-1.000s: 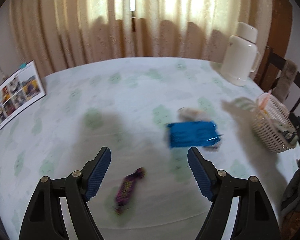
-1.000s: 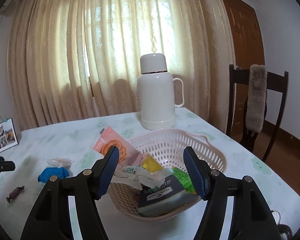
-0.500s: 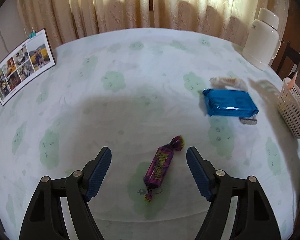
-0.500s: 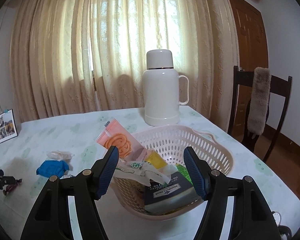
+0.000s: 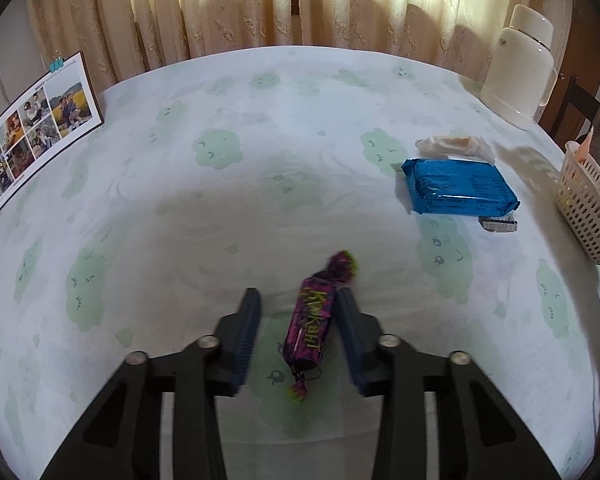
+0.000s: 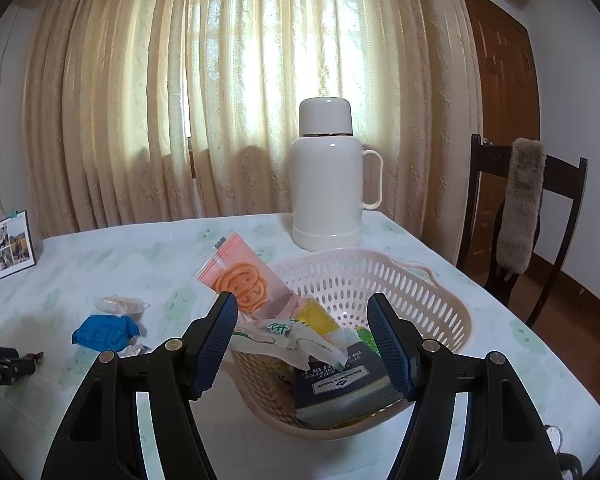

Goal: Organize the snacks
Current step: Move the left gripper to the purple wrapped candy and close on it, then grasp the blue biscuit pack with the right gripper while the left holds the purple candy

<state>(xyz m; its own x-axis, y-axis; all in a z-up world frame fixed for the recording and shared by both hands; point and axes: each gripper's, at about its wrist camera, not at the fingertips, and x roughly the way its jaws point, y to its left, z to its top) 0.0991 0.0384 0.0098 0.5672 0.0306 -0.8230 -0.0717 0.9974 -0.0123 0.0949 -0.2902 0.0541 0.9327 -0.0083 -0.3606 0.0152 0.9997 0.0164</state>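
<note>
A purple wrapped candy (image 5: pixel 314 318) lies on the tablecloth between the fingers of my left gripper (image 5: pixel 298 312). The jaws have narrowed around it; the right pad touches it, a gap remains on the left. A blue snack pack (image 5: pixel 458 192) and a clear-wrapped snack (image 5: pixel 454 145) lie further right; both also show in the right wrist view (image 6: pixel 106 332) (image 6: pixel 118 304). My right gripper (image 6: pixel 302 320) is open and empty, just in front of the beige basket (image 6: pixel 432 292), which holds several snack packs.
A white thermos (image 6: pixel 328 176) stands behind the basket near the table's far edge. A photo calendar (image 5: pixel 32 124) stands at the table's left. A dark chair (image 6: pixel 524 216) stands beyond the right side. A small silver wrapper (image 5: pixel 499 223) lies by the blue pack.
My left gripper has moved down and forward over the purple candy and its jaws have closed in around it. My right gripper has stayed open over the basket, shifting slightly.
</note>
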